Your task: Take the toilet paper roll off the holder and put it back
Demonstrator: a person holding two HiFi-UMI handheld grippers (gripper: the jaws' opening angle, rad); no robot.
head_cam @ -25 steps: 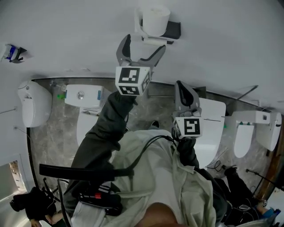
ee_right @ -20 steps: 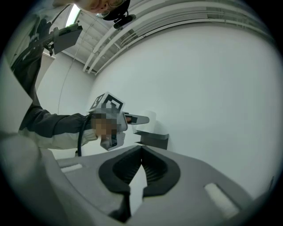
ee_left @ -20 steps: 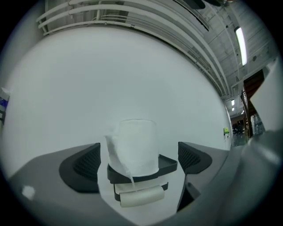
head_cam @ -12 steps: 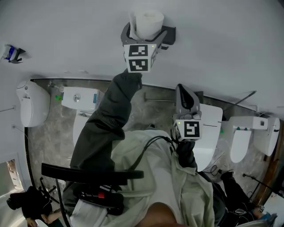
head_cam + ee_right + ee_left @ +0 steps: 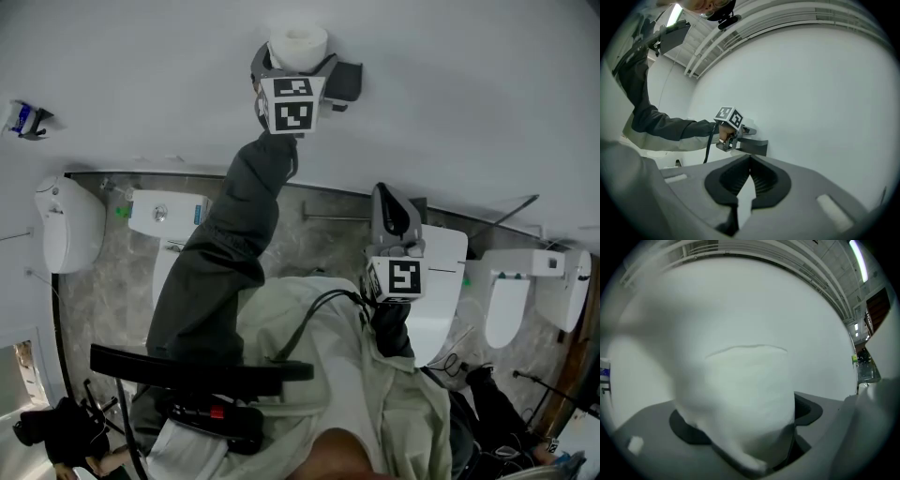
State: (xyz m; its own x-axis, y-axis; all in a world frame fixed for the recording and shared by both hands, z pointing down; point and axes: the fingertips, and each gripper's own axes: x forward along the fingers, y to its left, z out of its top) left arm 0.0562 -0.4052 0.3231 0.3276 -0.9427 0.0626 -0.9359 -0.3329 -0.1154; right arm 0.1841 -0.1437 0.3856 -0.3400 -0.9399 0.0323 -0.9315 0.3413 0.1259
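The toilet paper roll is white and fairly full, its hollow core showing at the end that faces out into the room. It sits on the holder, a dark grey bracket fixed to the plain white wall, and covers the holder's left part, while the holder's right end juts out bare beside it. The left gripper has one jaw on either side of the roll, just in front of the holder, and those jaws are closing in on the paper.
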